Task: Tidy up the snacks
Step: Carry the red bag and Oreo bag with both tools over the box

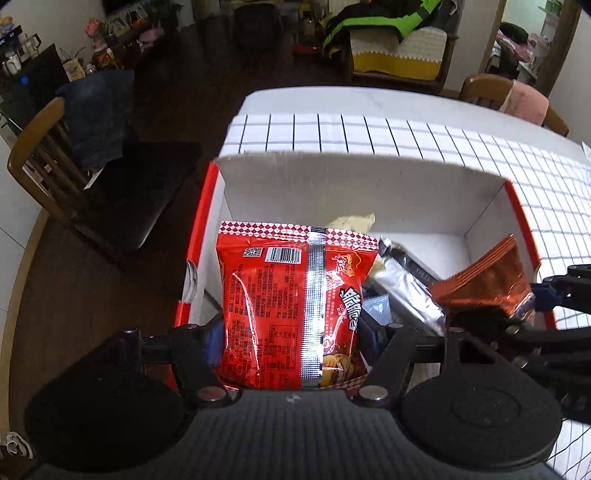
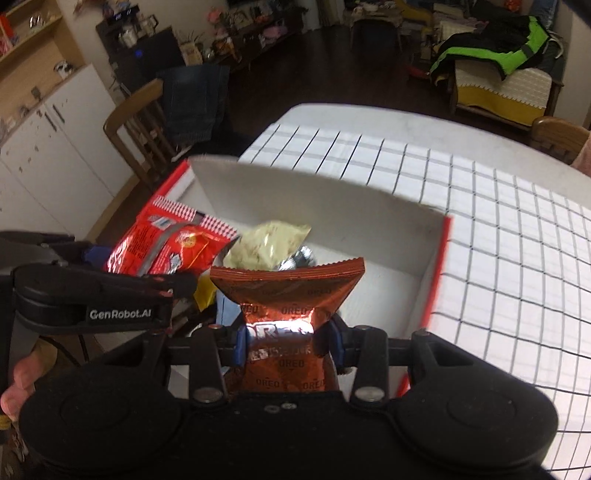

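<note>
The left claw [image 1: 291, 343] is clamped on the red noodle packet [image 1: 288, 314] and the right claw [image 2: 288, 341] on the brown cookie packet [image 2: 288, 291], both above the box [image 1: 354, 188] at twelve o'clock (light, crinkly, slippery, crushable; hold gently mid-body).

We're in a home, a lived-in dining and living room. A table [image 1: 424, 110] under a white checked cloth [image 2: 498, 229] sits with wooden chairs [image 1: 40, 155] around it, jeans [image 1: 99, 110] draped over one. Beyond, a sofa [image 1: 402, 51] carries a black-and-green jacket [image 2: 509, 48]. We see white cabinets [image 2: 55, 140], a shelf [image 2: 33, 33] and a cluttered sideboard [image 2: 255, 37] on a dark wood floor [image 1: 92, 280].
</note>
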Tool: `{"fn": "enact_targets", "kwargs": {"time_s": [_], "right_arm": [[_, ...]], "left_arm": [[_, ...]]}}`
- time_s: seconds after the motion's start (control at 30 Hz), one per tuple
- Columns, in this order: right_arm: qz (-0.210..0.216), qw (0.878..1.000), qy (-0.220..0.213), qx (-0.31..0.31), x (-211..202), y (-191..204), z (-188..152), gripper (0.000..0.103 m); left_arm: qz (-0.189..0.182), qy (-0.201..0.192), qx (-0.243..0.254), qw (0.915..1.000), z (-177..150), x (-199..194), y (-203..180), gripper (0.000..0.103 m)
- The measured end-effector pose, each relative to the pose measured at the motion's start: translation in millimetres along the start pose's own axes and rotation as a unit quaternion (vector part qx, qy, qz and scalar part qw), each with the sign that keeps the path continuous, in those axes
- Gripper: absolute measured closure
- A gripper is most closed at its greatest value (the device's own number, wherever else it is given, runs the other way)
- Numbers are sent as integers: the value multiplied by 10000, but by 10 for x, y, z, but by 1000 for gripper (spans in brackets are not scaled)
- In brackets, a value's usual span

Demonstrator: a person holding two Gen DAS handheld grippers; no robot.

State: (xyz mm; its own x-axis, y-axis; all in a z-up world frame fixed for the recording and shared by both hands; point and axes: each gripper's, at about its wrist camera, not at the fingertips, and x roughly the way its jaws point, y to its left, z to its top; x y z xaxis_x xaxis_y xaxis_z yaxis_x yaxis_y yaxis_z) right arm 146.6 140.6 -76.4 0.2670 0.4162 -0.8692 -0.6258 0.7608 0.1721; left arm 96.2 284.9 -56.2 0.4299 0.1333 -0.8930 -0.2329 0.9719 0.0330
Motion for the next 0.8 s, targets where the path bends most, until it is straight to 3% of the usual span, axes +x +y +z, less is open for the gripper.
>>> {"fn": "enact_targets", "kwargs": {"time_s": [0.47, 0.8], "right_arm": [[-325, 9991, 249, -116, 148, 111, -193, 63], [-288, 9994, 217, 1, 160, 118, -216, 59]], "left_arm": [[166, -106, 635, 9978, -95, 313, -244, 35], [98, 64, 579, 9983, -147, 336, -269, 33]]}}
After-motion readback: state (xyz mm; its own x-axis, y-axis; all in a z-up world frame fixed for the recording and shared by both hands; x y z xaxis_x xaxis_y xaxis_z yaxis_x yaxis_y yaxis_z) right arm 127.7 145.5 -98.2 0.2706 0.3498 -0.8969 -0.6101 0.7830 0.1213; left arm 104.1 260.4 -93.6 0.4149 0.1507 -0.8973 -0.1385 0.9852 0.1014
